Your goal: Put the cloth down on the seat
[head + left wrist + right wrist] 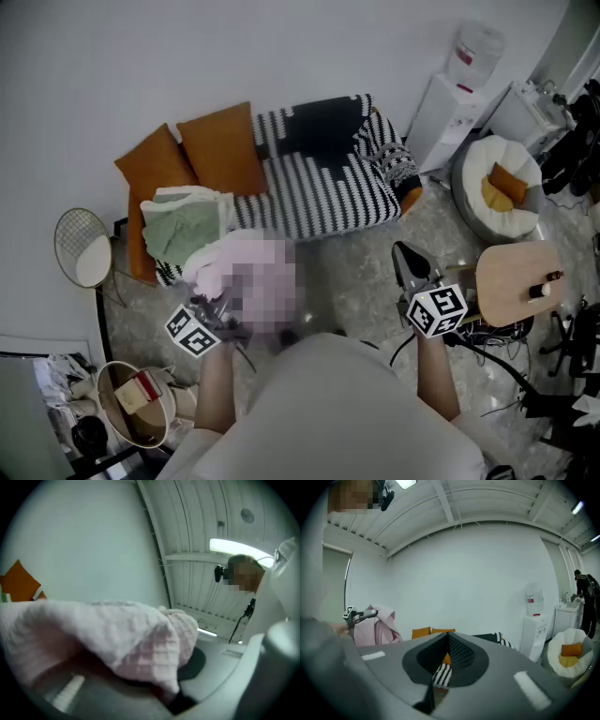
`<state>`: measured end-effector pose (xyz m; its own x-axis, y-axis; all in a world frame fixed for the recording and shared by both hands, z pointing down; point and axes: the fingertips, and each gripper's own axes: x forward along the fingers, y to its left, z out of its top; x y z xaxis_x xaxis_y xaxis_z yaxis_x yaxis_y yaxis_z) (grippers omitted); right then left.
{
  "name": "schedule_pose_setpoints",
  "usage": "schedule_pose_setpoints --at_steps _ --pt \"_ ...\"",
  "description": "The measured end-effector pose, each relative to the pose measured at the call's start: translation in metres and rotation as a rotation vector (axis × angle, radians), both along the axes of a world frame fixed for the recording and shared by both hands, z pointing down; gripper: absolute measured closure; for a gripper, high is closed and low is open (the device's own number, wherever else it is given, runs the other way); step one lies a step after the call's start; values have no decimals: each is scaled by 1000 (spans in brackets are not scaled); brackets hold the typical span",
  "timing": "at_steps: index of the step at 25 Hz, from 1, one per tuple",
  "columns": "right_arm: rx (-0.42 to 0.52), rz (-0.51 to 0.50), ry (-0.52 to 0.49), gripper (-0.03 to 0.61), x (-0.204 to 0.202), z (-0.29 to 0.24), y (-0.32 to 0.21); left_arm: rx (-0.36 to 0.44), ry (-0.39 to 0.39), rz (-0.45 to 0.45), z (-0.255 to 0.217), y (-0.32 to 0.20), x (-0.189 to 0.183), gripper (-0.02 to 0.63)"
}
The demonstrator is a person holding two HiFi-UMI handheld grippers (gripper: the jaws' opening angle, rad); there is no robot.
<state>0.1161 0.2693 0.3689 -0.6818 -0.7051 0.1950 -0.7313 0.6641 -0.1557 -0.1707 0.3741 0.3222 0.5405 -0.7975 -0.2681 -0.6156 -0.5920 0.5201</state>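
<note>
A pale pink waffle cloth (pixel 230 262) hangs bunched from my left gripper (pixel 217 309), just in front of the sofa's left end. In the left gripper view the pink cloth (pixel 117 634) drapes over the jaws and hides them. The right gripper view shows that left gripper (pixel 358 615) raised, with the pink cloth (pixel 377 625) hanging from it. The sofa seat (pixel 328 197) has a black-and-white striped cover. My right gripper (pixel 401 251) is held over the floor in front of the sofa's right end. Its tips meet, with nothing between them (pixel 447 637).
Green and white cloths (pixel 187 225) lie piled on the sofa's left end, under two orange cushions (pixel 220 145). A wire side table (pixel 82 248) stands left, a basket (pixel 131 403) near left. Right: water dispenser (pixel 450 94), white pouf chair (pixel 497 183), round wooden table (pixel 520 281).
</note>
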Motion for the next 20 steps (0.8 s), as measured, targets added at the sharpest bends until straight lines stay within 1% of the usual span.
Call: schedule_pose_setpoints --at_steps 5,14,20 --pt "-9 4 3 575 -3 3 -1 -9 0 8 5 -1 -3 548" --pt "2 7 17 575 -11 -4 1 -12 -2 30 4 -3 -8 548" --pt "-1 15 27 575 -20 -4 9 -17 0 42 5 1 -17 548"
